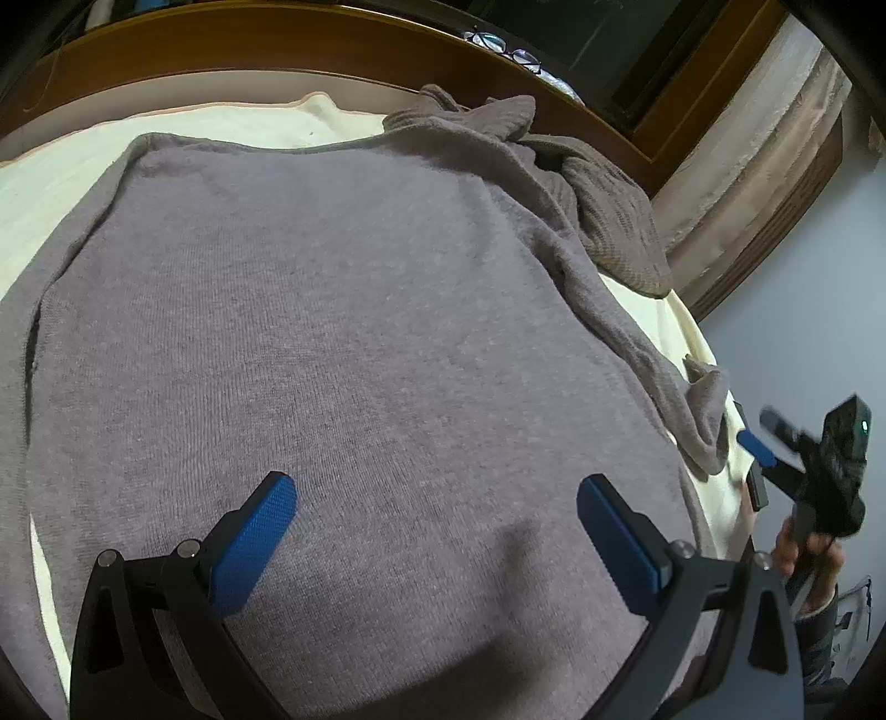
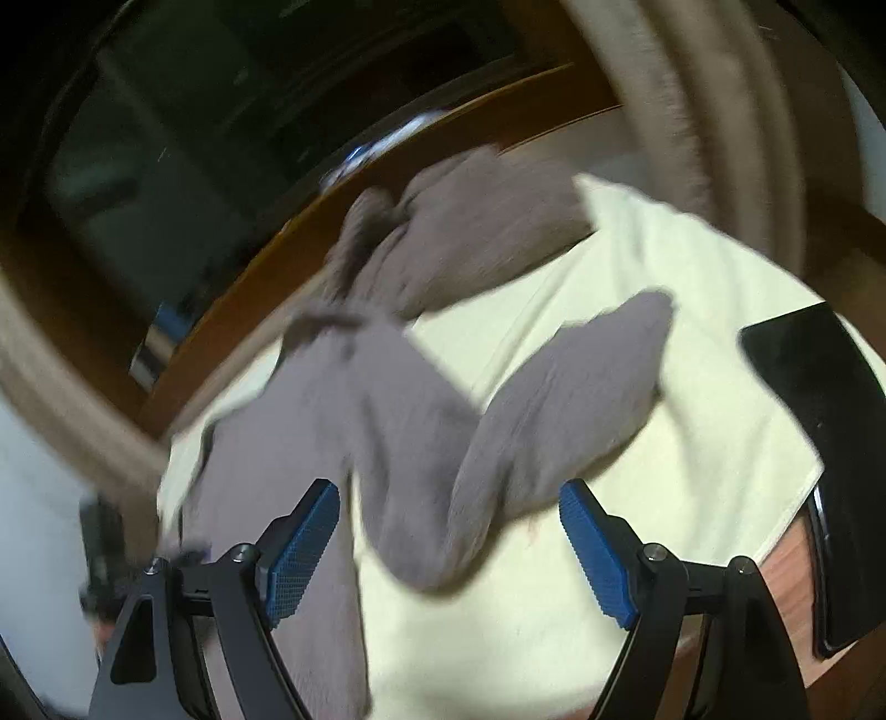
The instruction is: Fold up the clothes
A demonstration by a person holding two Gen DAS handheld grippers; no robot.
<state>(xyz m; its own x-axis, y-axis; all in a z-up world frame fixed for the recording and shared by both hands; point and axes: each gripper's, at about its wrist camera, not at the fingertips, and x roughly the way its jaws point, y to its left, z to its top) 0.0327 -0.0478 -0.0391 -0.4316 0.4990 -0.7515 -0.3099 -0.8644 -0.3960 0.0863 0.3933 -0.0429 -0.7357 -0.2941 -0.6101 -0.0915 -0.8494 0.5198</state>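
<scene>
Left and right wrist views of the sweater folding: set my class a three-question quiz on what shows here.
1. True or false: the left claw is clamped on the grey knitted sweater.
2. What lies between the open pads of the right claw? A sleeve; B towel; C nothing.
3. Name the thing resting on the brown wooden headboard.

Key: 1 false, it is open above the cloth; 2 A; 3 a pair of dark-framed glasses.
</scene>
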